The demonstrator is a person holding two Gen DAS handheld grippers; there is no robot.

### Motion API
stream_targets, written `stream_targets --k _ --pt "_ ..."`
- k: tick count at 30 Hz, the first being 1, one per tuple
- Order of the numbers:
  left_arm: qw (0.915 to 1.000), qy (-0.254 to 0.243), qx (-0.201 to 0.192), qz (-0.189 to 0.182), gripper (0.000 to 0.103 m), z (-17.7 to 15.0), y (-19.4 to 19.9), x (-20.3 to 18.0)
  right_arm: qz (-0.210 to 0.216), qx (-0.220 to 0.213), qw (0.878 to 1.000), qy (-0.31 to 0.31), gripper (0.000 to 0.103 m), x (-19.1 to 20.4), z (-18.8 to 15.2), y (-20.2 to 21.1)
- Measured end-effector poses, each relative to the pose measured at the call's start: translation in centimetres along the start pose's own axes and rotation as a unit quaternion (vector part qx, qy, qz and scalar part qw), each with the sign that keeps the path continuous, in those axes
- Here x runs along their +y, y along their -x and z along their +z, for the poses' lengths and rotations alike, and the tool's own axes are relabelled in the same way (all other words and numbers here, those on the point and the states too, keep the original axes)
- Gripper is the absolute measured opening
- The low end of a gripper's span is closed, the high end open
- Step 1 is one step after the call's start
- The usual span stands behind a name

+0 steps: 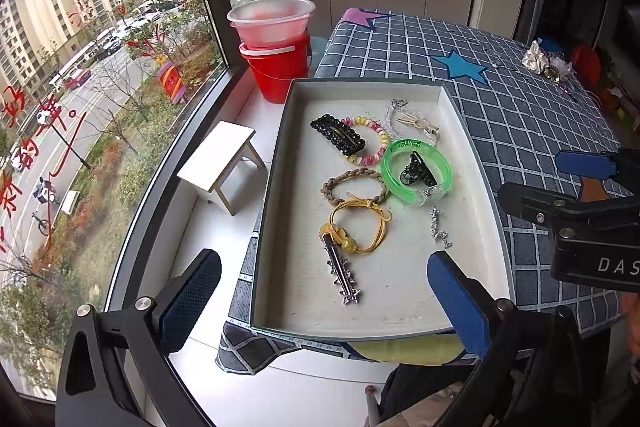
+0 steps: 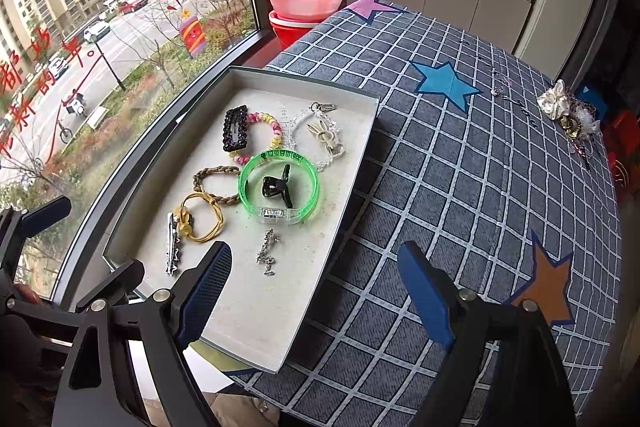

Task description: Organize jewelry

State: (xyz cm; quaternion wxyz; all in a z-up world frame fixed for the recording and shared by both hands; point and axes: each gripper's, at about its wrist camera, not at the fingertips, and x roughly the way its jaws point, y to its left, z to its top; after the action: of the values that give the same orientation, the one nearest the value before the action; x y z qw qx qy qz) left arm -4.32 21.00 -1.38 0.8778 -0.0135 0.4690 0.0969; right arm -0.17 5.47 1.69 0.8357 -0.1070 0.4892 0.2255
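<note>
**Grey tray holds the jewelry, both tools apart above it**

Grey tray (image 1: 476,163) sits on the checked cloth (image 2: 480,187) of the worktop, beside the window. Inside it lie a green bangle (image 1: 416,171) ringed around a black claw clip (image 1: 418,173), a black beaded barrette (image 1: 338,135) overlapping a pink-and-yellow coil band (image 1: 370,141), a brown braided tie (image 1: 354,185), a yellow cord tie (image 1: 360,229), a silver star clip (image 1: 340,269), a small silver chain (image 1: 440,229) and a clear bracelet with a rabbit charm (image 2: 326,137). More trinkets (image 2: 568,113) rest at the cloth's far edge. Left tool (image 1: 324,299) hovers over the tray's near end, jaws wide apart, empty. Right tool (image 2: 316,287) hangs over the tray's right rim, likewise spread and holding nothing
</note>
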Motion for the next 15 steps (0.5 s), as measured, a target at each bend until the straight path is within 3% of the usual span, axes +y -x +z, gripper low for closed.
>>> stream_targets --k 15 --pt "0.9999 -0.006 -0.002 0.009 0.103 0.12 0.03 -0.41 0.011 0.002 1.000 -0.001 0.087 0.76 -0.39 -0.01"
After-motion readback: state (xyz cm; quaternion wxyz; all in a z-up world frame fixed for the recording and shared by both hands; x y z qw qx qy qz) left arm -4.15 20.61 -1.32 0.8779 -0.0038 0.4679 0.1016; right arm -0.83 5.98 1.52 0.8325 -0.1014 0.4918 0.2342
